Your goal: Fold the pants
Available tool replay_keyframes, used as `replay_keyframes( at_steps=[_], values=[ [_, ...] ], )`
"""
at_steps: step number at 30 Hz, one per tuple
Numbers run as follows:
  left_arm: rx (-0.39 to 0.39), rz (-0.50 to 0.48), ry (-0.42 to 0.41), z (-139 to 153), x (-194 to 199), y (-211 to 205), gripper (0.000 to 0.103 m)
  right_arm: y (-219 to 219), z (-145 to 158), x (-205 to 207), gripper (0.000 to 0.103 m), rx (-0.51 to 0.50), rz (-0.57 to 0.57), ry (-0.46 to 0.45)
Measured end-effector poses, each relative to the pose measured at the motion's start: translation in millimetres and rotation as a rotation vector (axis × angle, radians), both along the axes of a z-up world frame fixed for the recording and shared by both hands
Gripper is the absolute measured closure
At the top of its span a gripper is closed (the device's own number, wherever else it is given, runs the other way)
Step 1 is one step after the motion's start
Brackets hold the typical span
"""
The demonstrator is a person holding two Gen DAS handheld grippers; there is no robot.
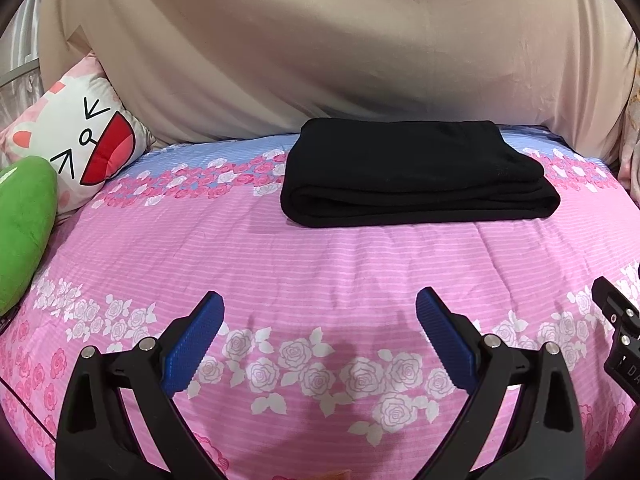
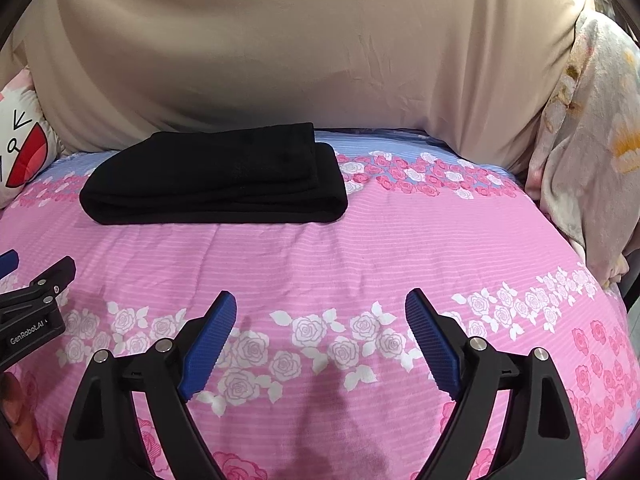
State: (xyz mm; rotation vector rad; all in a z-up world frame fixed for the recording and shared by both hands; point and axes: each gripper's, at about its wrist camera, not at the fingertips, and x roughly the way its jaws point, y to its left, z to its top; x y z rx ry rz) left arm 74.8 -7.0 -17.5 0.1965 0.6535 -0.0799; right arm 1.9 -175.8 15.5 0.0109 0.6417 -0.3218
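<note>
The black pants [image 1: 416, 176] lie folded into a thick flat rectangle on the pink floral bedspread [image 1: 320, 264], near its far edge. They also show in the right wrist view [image 2: 216, 176], at the left. My left gripper [image 1: 320, 304] is open and empty, hovering over the bedspread well short of the pants. My right gripper [image 2: 320, 304] is open and empty too, over the bedspread and to the right of the pants. Part of the right gripper's body shows at the right edge of the left wrist view, and the left gripper's body at the left edge of the right wrist view.
A beige fabric-covered backrest [image 1: 320, 52] rises behind the bed. A cat-face pillow [image 1: 76, 148] and a green plush [image 1: 24, 232] sit at the left. A pale floral cloth [image 2: 588, 152] hangs at the right edge of the bed.
</note>
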Motion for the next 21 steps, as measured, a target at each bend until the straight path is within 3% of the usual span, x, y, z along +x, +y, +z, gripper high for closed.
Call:
replay_keyframes(
  at_steps=[21],
  values=[
    [-0.002,0.007,-0.006,2.1,-0.9,-0.1,0.008,0.2,0.2,-0.7,0.018,0.005,-0.004,-0.001]
  ],
)
